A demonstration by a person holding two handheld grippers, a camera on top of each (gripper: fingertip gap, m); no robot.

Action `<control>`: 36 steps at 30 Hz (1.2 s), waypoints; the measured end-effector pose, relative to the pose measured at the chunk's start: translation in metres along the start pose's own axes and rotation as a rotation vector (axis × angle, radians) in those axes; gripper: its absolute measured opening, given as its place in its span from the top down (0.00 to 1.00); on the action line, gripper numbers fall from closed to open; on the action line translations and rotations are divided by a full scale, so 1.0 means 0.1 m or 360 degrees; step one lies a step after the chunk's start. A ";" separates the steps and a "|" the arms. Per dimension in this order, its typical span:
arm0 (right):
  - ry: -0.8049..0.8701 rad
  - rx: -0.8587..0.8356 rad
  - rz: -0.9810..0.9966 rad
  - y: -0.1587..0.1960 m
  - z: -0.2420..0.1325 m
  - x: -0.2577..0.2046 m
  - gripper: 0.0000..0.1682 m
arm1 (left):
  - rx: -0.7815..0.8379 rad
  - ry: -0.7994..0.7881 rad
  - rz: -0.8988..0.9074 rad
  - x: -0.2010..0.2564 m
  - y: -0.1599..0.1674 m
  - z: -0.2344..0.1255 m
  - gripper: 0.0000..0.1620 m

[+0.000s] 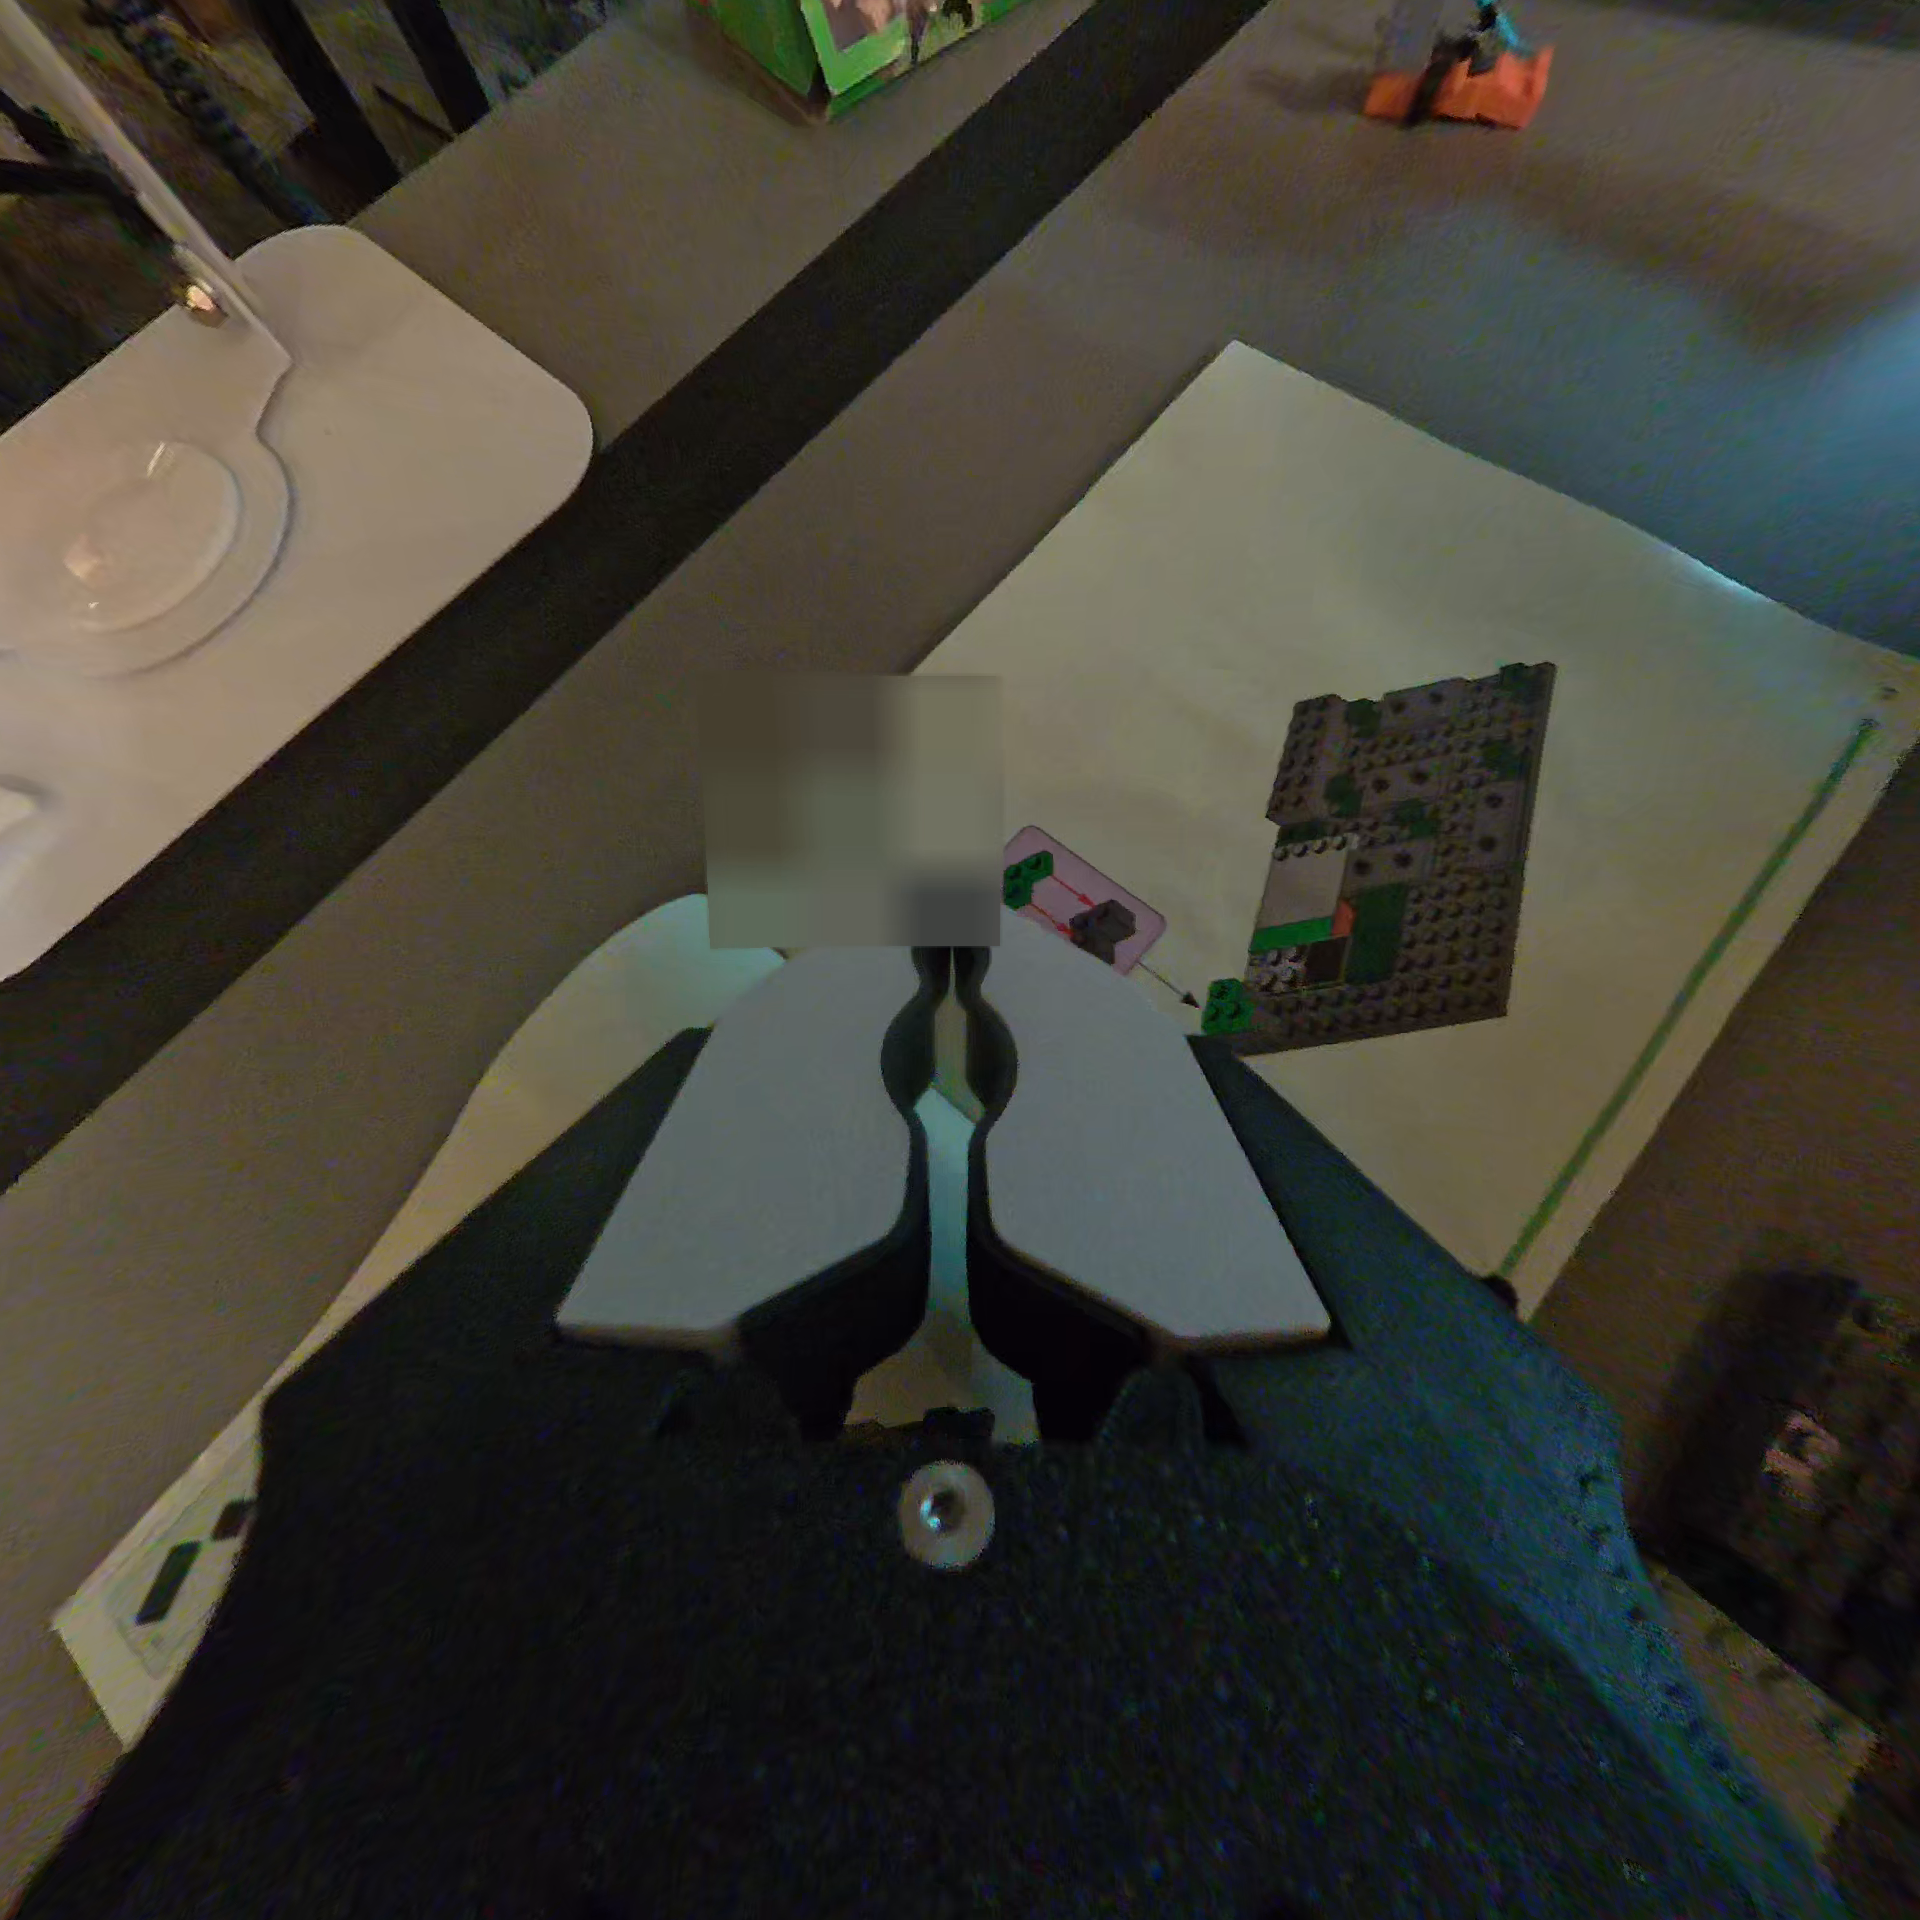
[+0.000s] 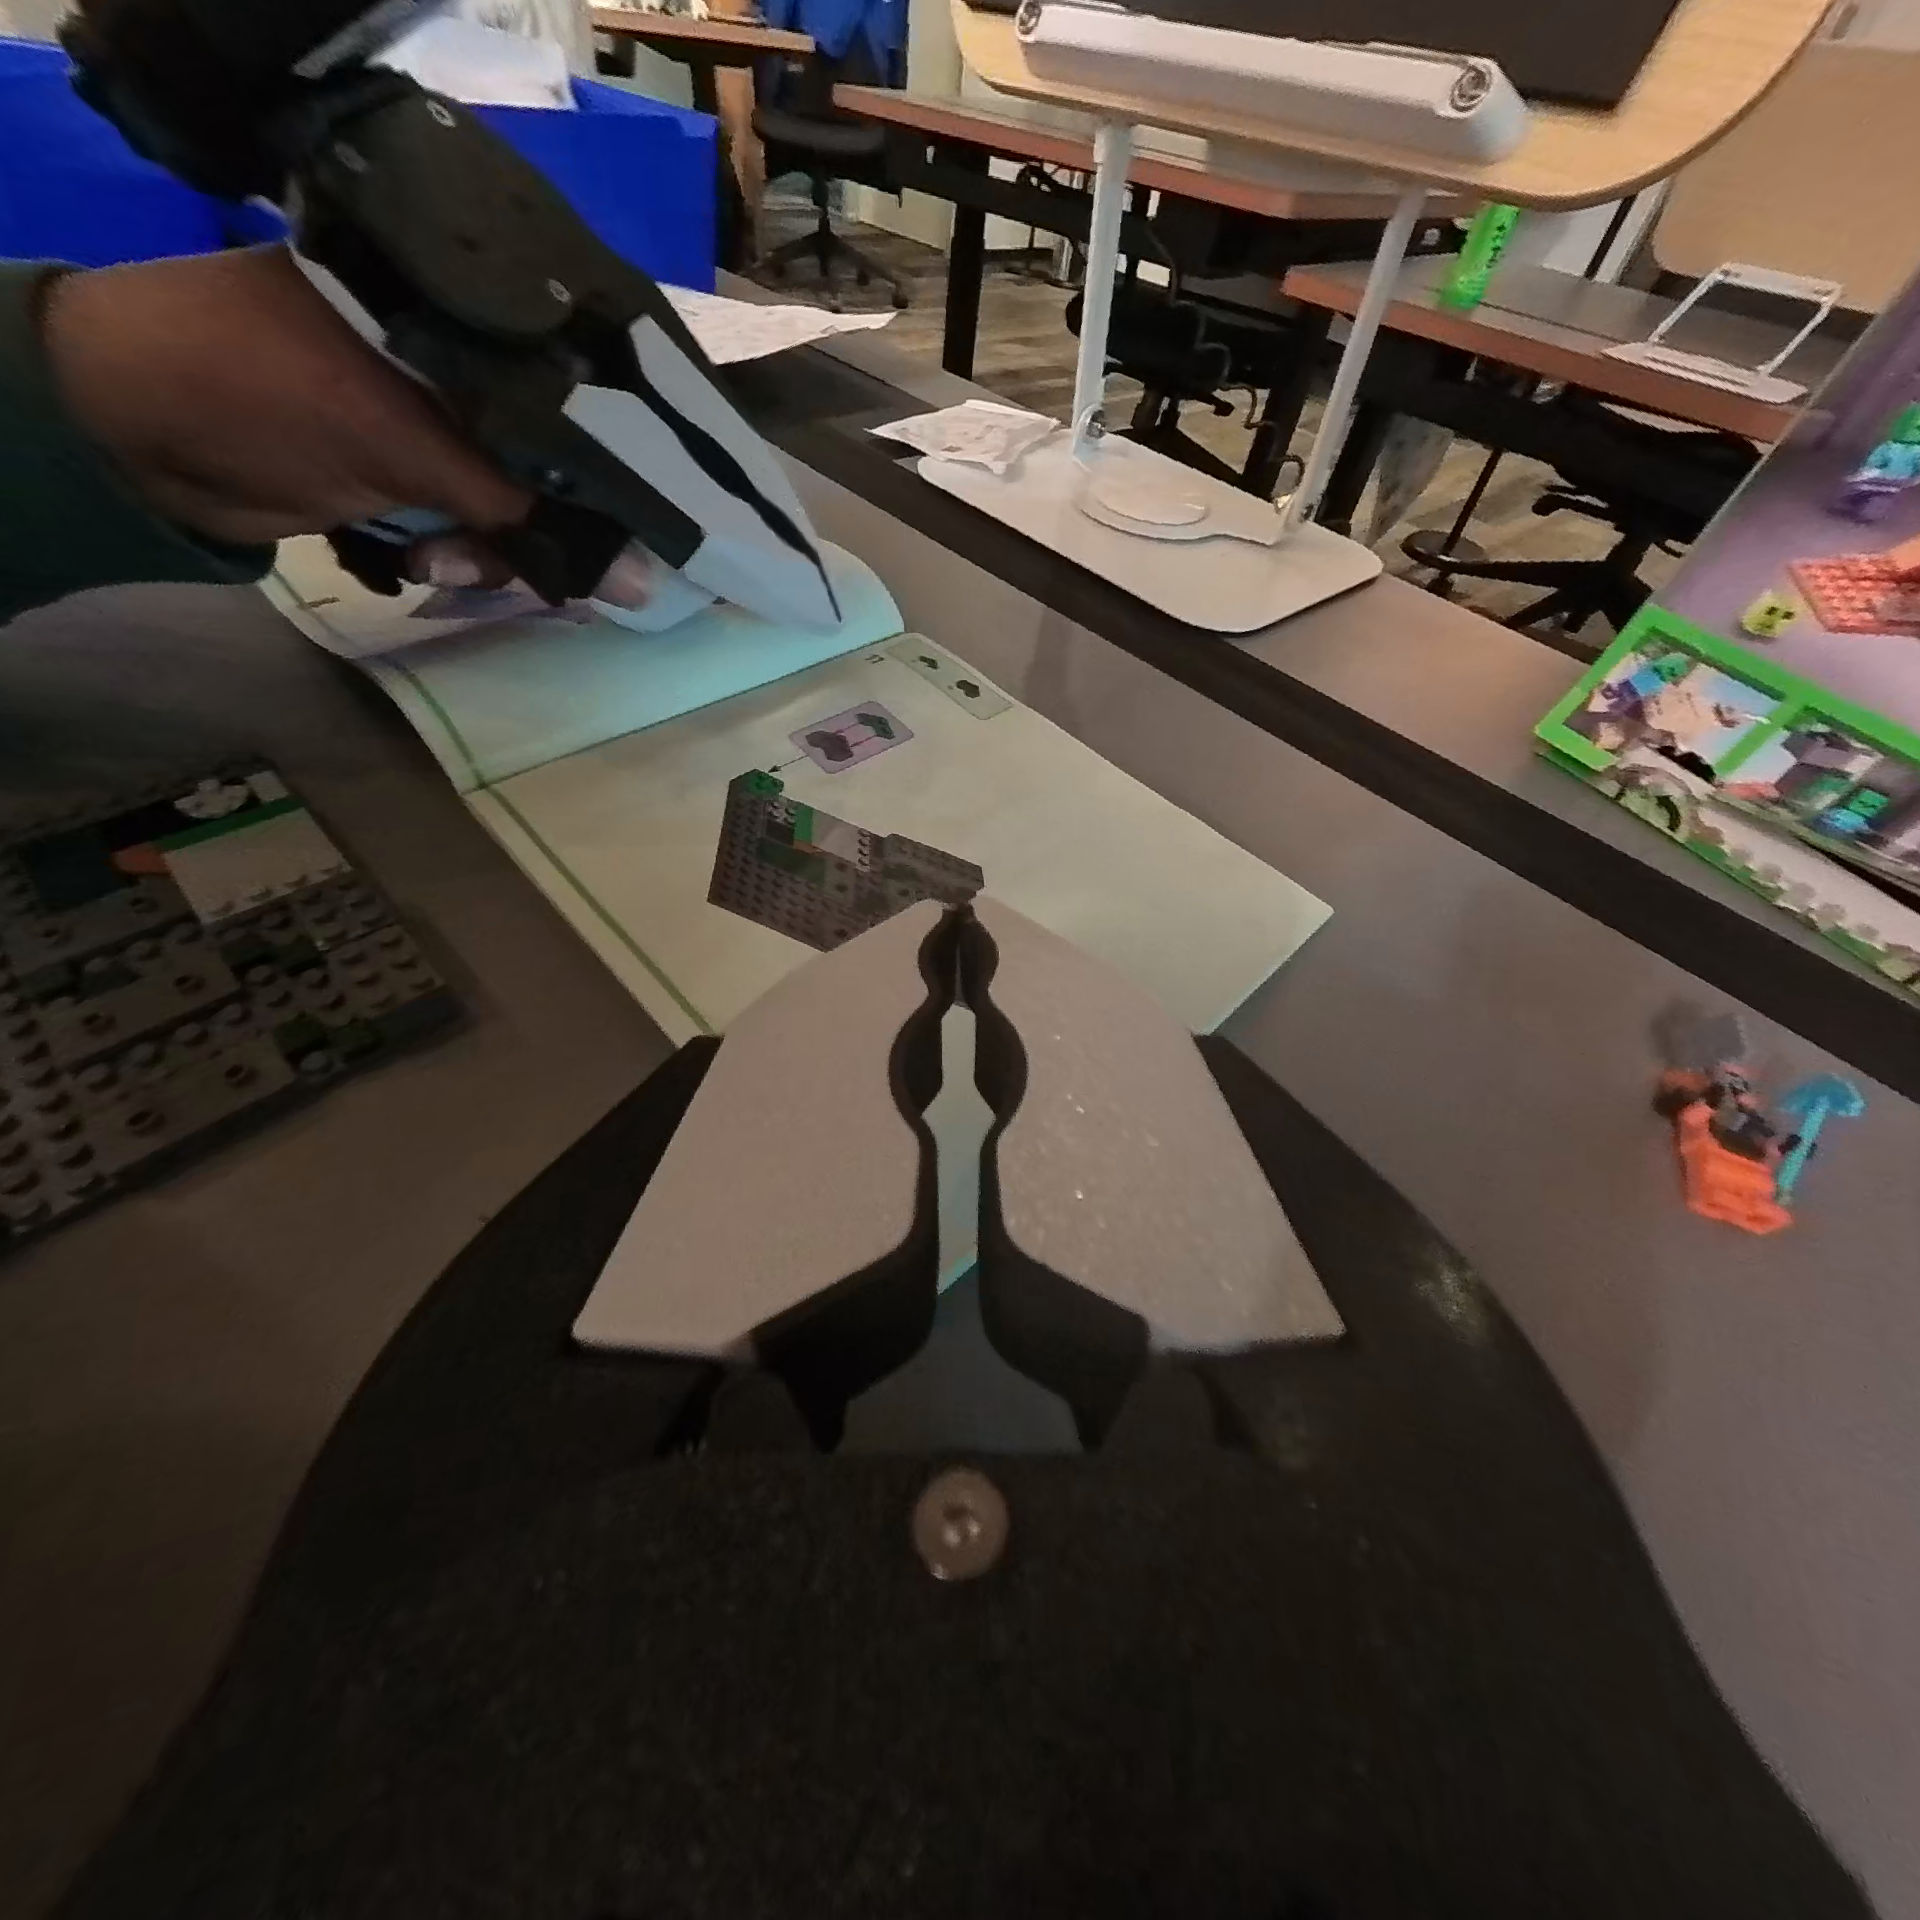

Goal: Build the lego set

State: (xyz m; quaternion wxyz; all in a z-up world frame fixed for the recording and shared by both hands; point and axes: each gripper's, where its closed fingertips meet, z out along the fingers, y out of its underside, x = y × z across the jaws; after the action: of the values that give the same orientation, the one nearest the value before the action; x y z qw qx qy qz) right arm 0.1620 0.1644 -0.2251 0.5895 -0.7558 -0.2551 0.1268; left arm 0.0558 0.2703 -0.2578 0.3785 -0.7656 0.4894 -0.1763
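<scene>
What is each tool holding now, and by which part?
The left tool seems to pinch the booklet by the outer edge of its left page. The right tool is shut, holding nothing visible.

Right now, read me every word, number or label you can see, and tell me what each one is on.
No text here is clear enough to read.
Instruction booklet: small marks in the open page's top corner, too small to read.
Lego box: only pictures show, no legible wording.
Papers on the far desk: print too small to read.
Green bottle: dark marks, too blurred to read.
</scene>
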 end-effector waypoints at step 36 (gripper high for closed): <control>0.0041 -0.0058 -0.0211 0.03 0.08 -0.13 1.00 | -0.0239 -0.0366 -0.0354 -0.37 1.95 -1.89 0.79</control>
State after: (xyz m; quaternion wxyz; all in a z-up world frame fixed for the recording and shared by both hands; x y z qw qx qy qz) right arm 0.1475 0.1634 -0.2316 0.5861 -0.7494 -0.2993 0.0731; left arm -0.2025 0.1802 -0.2780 0.3520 -0.8562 0.3669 -0.0912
